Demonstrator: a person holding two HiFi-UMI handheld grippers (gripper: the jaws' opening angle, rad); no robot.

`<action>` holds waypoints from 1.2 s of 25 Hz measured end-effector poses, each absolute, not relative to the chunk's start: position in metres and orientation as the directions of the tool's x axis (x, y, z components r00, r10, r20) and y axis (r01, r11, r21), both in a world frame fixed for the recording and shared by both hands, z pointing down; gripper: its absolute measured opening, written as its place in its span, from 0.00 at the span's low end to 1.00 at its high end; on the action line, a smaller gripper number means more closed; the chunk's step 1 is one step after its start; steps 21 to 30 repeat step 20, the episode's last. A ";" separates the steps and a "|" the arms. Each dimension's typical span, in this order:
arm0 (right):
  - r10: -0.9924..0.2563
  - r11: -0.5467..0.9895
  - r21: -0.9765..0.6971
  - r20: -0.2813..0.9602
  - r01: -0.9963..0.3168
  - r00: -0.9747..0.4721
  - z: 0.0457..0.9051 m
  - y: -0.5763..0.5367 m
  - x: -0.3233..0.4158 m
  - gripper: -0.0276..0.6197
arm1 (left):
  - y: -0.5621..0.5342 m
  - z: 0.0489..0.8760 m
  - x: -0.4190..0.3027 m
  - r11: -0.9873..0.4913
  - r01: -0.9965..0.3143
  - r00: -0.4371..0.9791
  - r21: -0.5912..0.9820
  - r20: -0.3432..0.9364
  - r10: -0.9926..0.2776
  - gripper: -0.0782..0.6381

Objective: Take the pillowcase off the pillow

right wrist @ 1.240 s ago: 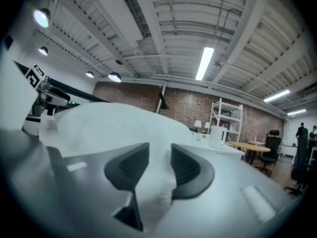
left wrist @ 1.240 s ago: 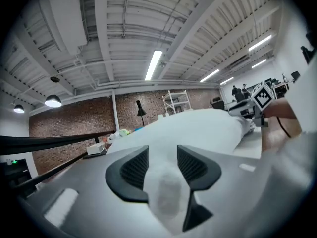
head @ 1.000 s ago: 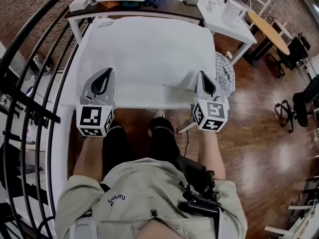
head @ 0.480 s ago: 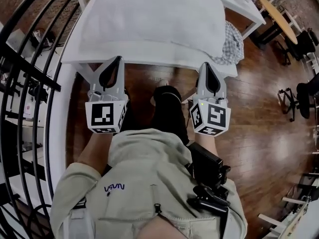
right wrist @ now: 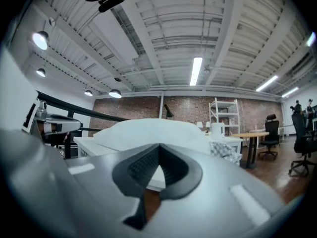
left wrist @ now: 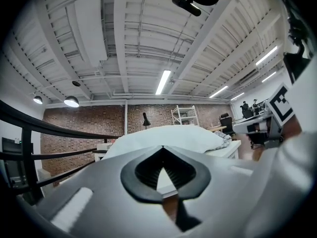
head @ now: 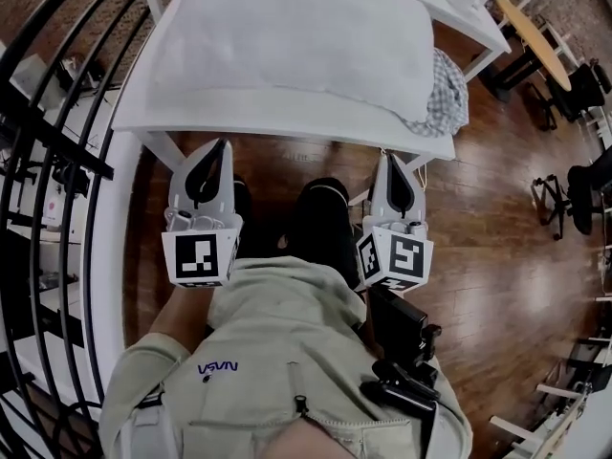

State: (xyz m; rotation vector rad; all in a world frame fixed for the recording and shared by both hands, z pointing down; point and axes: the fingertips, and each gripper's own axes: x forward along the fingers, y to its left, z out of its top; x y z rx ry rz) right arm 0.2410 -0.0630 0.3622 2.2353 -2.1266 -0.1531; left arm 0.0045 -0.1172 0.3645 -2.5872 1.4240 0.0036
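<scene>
A big white pillow (head: 296,46) in its white pillowcase lies flat on the white table (head: 287,122), covering most of the top. The pillow (left wrist: 168,135) shows as a mound ahead in the left gripper view, and the pillow (right wrist: 148,130) likewise in the right gripper view. My left gripper (head: 222,144) is shut and empty, held in front of the table's near edge, below its left part. My right gripper (head: 391,158) is also shut and empty, just below the near edge at the right. Neither touches the pillow.
A checked cloth (head: 442,89) hangs over the table's right end. A black railing (head: 57,151) runs along the left. A second white table (head: 469,12) and a round wooden table (head: 535,46) stand to the right over wooden floor (head: 497,256). The person's legs (head: 320,218) are below.
Both grippers have drawn back from the table's near edge toward the person's body and now hang over the floor. The head view has tilted down.
</scene>
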 end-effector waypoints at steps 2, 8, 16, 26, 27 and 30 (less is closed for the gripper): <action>-0.998 -0.056 0.102 -0.025 -0.993 0.053 0.364 -0.067 0.246 0.05 | -0.121 0.363 0.010 -0.527 -0.838 0.540 -0.139 -0.088 -0.837 0.12; -0.999 -0.037 0.096 0.005 -0.995 0.038 0.377 -0.077 0.240 0.05 | -0.128 0.368 0.014 -0.538 -0.834 0.548 -0.124 -0.073 -0.833 0.12; -0.999 -0.032 0.106 0.023 -0.994 0.035 0.380 -0.087 0.241 0.05 | -0.138 0.371 0.013 -0.543 -0.831 0.552 -0.119 -0.061 -0.831 0.12; -0.999 -0.038 0.107 0.027 -0.994 0.041 0.379 -0.088 0.247 0.05 | -0.139 0.365 0.018 -0.544 -0.833 0.552 -0.100 -0.067 -0.831 0.12; -0.999 -0.038 0.107 0.027 -0.994 0.041 0.379 -0.088 0.247 0.05 | -0.139 0.365 0.018 -0.544 -0.833 0.552 -0.100 -0.067 -0.831 0.12; -0.999 -0.038 0.107 0.027 -0.994 0.041 0.379 -0.088 0.247 0.05 | -0.139 0.365 0.018 -0.544 -0.833 0.552 -0.100 -0.067 -0.831 0.12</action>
